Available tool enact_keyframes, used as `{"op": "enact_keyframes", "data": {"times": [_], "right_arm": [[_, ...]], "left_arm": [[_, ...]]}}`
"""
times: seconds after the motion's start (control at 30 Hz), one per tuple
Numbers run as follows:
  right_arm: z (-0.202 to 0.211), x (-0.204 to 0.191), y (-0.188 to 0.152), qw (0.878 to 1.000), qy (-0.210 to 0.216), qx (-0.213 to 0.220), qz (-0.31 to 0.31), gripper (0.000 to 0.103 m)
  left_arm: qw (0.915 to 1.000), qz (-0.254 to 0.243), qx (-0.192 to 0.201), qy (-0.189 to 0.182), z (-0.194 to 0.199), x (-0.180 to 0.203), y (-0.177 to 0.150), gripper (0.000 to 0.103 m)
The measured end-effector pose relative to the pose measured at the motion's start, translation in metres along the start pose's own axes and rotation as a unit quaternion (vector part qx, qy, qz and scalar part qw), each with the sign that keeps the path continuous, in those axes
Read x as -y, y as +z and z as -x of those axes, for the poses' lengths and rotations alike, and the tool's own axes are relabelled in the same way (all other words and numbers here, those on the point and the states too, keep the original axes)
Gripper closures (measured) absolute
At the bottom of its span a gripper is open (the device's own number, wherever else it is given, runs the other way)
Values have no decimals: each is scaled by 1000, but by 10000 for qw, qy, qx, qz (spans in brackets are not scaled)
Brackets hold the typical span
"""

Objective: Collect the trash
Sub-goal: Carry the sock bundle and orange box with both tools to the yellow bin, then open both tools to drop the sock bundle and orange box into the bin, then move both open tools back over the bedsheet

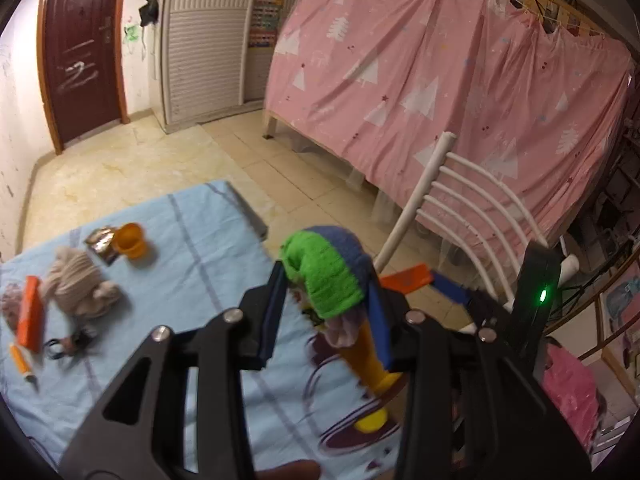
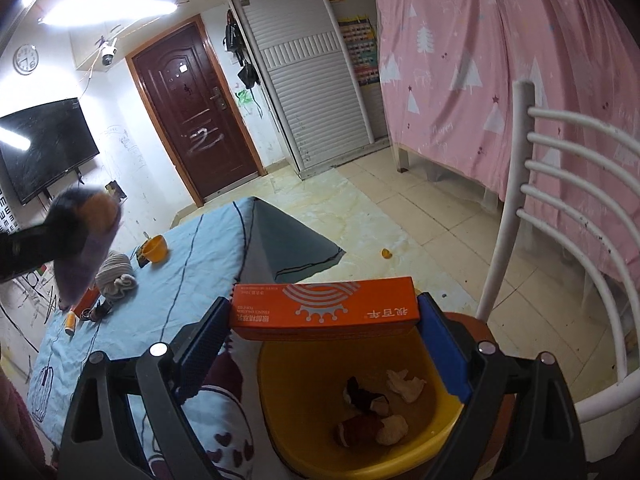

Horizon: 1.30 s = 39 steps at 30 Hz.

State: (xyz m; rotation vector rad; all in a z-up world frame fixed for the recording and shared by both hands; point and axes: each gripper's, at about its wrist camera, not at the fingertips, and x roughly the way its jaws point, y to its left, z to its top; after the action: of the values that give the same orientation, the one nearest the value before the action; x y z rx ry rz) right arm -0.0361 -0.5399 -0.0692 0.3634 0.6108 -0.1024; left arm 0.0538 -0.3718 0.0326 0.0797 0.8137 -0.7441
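My left gripper [image 1: 326, 280] is shut on a bundle of green, blue and pale purple cloth [image 1: 332, 276], held above the blue-clothed table [image 1: 200, 264]. In the right wrist view it shows blurred at the left [image 2: 86, 240]. My right gripper [image 2: 324, 316] is shut on a long orange box [image 2: 324, 314], held level over a yellow basin [image 2: 304, 412] on a chair seat. The basin holds crumpled tissue [image 2: 404, 384] and dark scraps [image 2: 360, 400]. The orange box also shows in the left wrist view [image 1: 408, 278].
On the table lie an orange cup [image 1: 130, 240], a foil wrapper [image 1: 100, 242], a beige cloth [image 1: 78, 284], another orange box [image 1: 30, 314], an orange cutter [image 1: 22, 364] and a black cord [image 1: 66, 346]. A white chair back [image 2: 560, 208] stands right. A small orange scrap [image 2: 386, 254] lies on the floor.
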Motion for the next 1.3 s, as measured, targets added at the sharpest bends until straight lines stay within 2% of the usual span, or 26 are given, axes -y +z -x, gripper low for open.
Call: {"op": "enact_keyframes", "data": {"times": [0.17,0.23,0.37,0.5,0.83,1.3], "right_arm": [[-4,9,-2,9999,-47,-93,-55,16],[-4,13,-4,9999,-90,-112,-67,16],[-3,16,-7,9998,-137,-143,-87,16],[-3,15,-7,9997,-161,-159,-114,16],[2,-19,5,9998,-72,-90,169,16],[-9,-113,22,9953,203,-155,937,15]], "left_arm": [[9996,20,-212,-164,-28,14,8,63],[9993,38,-300,-219,-37,20,10,48],[9990,50,-348,-271,-44,26,11,38],[9993,6,-323,-212,-42,29,10,38],[9992,308,-177,-164,-14,-9,9,36],[9969,701,261,226,44,-85,2,35]]}}
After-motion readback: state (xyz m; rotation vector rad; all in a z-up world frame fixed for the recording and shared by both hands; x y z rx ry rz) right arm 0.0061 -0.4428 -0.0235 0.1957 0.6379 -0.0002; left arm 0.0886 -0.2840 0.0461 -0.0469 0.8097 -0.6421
